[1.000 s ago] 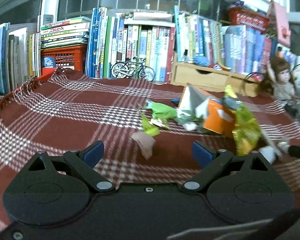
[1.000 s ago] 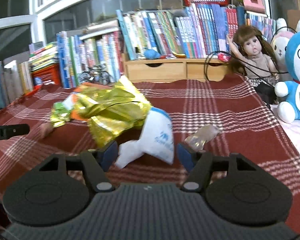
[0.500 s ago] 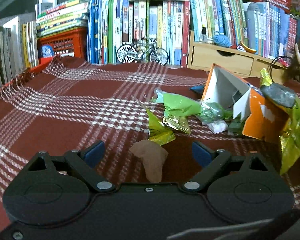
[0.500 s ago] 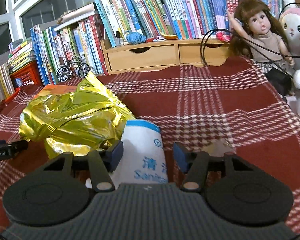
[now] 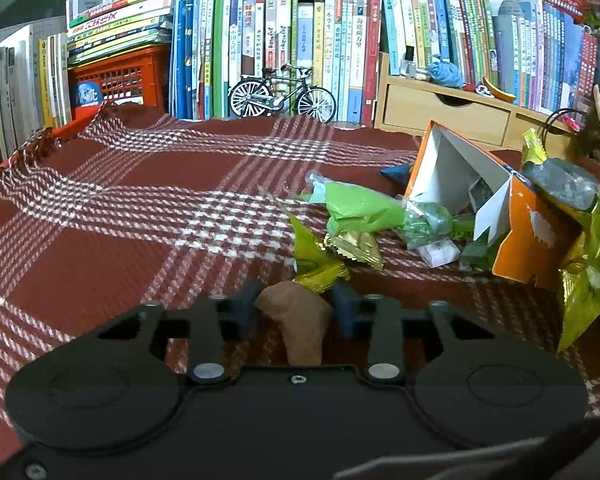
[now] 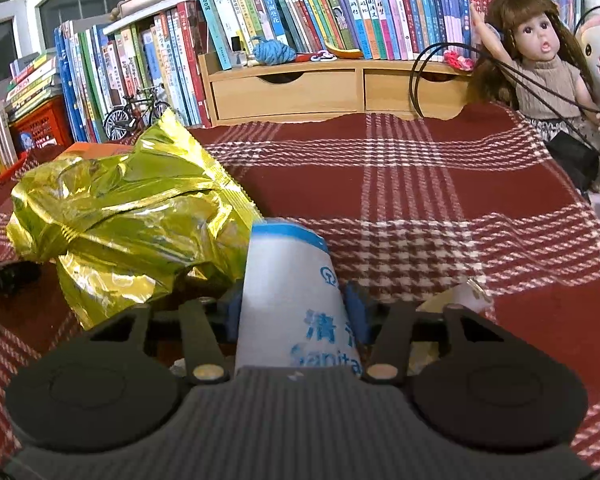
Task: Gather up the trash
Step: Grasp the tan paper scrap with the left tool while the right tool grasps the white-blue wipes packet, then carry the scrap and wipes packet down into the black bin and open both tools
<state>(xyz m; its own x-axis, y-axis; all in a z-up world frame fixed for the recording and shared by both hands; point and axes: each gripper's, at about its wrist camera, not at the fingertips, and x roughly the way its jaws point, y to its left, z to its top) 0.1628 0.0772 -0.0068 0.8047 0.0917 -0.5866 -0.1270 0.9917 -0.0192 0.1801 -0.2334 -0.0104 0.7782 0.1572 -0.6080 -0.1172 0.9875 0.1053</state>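
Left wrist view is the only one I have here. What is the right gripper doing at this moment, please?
Observer: The right gripper has just been closing its jaws. A white and blue packet is between them, and the pads press on it.
Operator: Does other trash lie close to that packet?
Observer: Yes. A crumpled gold foil bag lies just left of the packet and seems to touch it.
Operator: And on the other side?
Observer: A small pale wrapper lies on the checked cloth, partly hidden behind the gripper's right finger.
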